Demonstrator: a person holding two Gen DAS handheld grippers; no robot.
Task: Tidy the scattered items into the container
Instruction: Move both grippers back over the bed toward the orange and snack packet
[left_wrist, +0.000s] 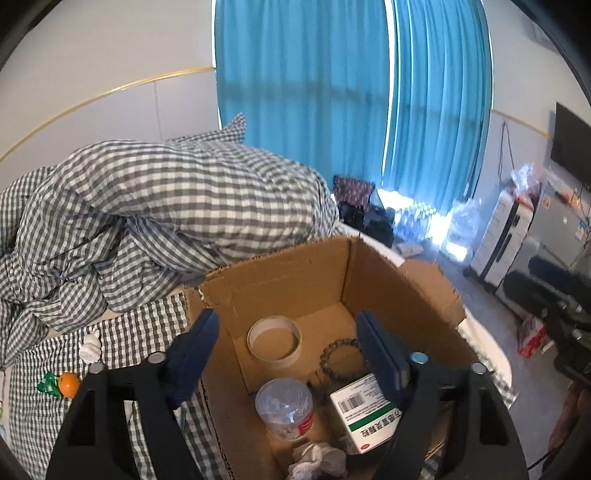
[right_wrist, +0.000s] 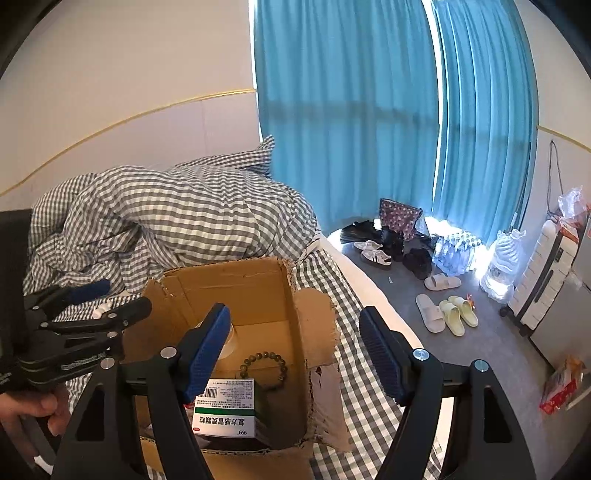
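Observation:
An open cardboard box (left_wrist: 295, 273) (right_wrist: 240, 280) stands on the checked bed sheet. Inside lie a tape roll (left_wrist: 275, 343), a bead bracelet (left_wrist: 340, 356) (right_wrist: 264, 363), a clear plastic jar (left_wrist: 284, 408), a white-and-green medicine box (left_wrist: 364, 413) (right_wrist: 225, 408) and crumpled tissue (left_wrist: 314, 459). On the sheet left of the box lie a small orange (left_wrist: 69, 384), a green wrapped sweet (left_wrist: 47, 384) and a white figurine (left_wrist: 90, 347). My left gripper (left_wrist: 286, 354) is open and empty over the box; it also shows in the right wrist view (right_wrist: 110, 299). My right gripper (right_wrist: 295, 350) is open and empty above the box's right wall.
A rumpled checked duvet (left_wrist: 155, 214) is piled behind the box. The bed's right edge drops to a grey floor with shoes and slippers (right_wrist: 439, 310), water bottles (right_wrist: 458, 251), a suitcase (right_wrist: 543, 288) and a red packet (right_wrist: 561, 384). Blue curtains (right_wrist: 369, 110) hang behind.

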